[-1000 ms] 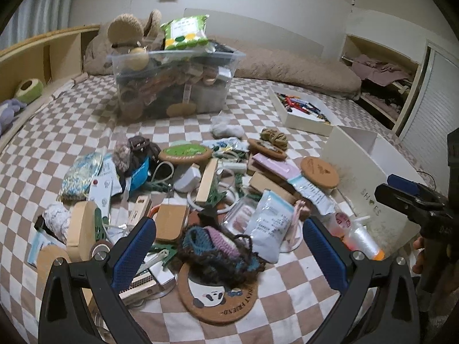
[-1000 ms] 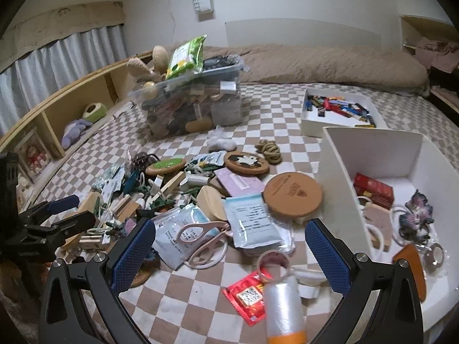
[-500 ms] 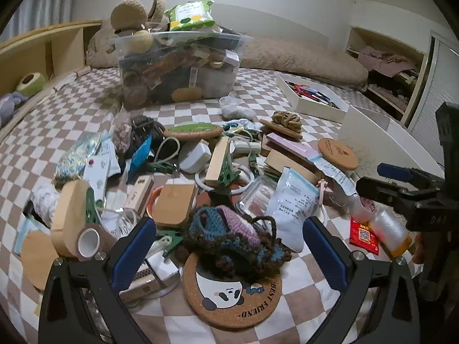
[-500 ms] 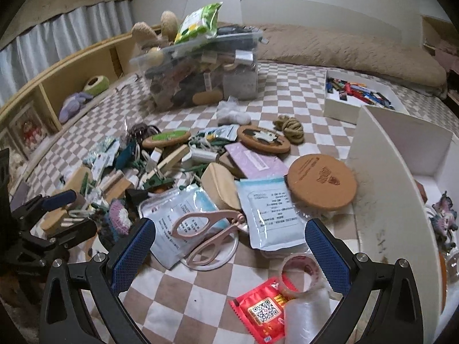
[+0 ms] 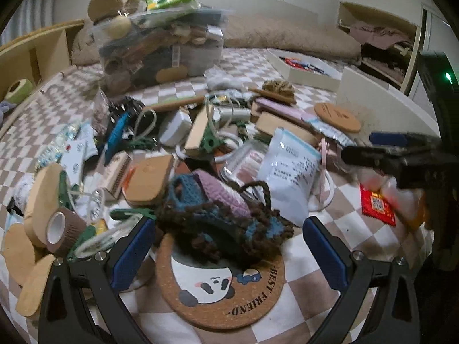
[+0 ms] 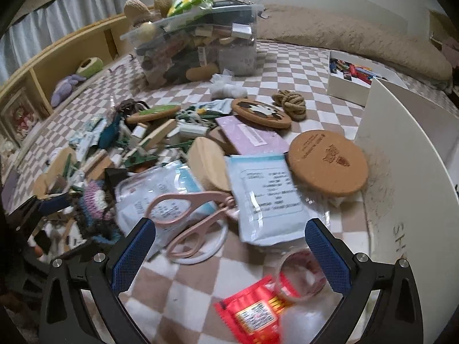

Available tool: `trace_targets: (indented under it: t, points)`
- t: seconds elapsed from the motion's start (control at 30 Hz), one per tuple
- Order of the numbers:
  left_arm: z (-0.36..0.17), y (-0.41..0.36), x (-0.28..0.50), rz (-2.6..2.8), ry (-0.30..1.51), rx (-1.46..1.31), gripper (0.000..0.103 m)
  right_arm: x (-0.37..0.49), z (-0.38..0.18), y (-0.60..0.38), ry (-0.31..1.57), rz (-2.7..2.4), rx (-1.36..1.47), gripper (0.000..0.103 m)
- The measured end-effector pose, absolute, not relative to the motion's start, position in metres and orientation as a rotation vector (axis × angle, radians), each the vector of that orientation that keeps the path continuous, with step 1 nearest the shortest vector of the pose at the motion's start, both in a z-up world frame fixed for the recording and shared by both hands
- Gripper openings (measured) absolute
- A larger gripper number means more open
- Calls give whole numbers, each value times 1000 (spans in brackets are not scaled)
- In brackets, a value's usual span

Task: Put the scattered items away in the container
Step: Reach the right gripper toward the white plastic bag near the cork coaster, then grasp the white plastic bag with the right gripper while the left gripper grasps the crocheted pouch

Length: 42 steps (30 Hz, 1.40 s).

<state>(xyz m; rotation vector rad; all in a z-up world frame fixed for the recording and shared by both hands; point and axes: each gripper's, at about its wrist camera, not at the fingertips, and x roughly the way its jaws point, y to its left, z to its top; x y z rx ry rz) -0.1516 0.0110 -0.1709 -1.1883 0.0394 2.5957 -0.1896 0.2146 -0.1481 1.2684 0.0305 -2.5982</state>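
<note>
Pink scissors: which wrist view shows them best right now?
Right wrist: the pink scissors lie whole, handles and all, just ahead of the open right tool. Left wrist shows only a pink sliver behind the white pouch.

The crocheted pouch (image 5: 218, 215) lies on the panda coaster (image 5: 221, 283); the scissors (image 6: 189, 218) lie left of the white box (image 6: 401, 172).

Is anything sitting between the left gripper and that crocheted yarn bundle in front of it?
Nothing visible does. The left gripper is open, with the crocheted yarn bundle just beyond its fingertips, lying partly on the panda cork coaster.
</note>
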Motion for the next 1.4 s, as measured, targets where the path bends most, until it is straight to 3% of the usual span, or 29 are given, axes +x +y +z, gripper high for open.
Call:
trace_targets:
  t: [0.43, 0.63, 0.77, 0.93, 1.03, 1.2, 1.27, 1.4]
  points:
    - [-192, 5, -156, 2511, -100, -1333, 103, -228, -159, 232, 58, -2579, 1370, 103]
    - [-197, 13, -151, 2525, 0, -1328, 103, -234, -161, 237, 26, -2551, 1374, 103]
    - [-200, 19, -148, 2540, 85, -1332, 103, -237, -164, 238, 44, -2559, 1392, 92]
    - [-189, -1, -149, 2540, -146, -1293, 103, -236, -167, 238, 23, -2530, 1397, 89]
    - [-184, -7, -146, 2553, -214, -1258, 103, -235, -169, 233, 12, -2497, 1396, 79]
    - [-177, 0, -145, 2607, -143, -1204, 103, -233, -171, 225, 67, -2489, 1387, 76]
    - [-178, 3, -147, 2598, -144, -1203, 103, -231, -170, 223, 69, -2481, 1378, 68]
    - [-182, 7, -153, 2608, -117, -1212, 101, -229, -170, 221, 60, -2474, 1369, 62]
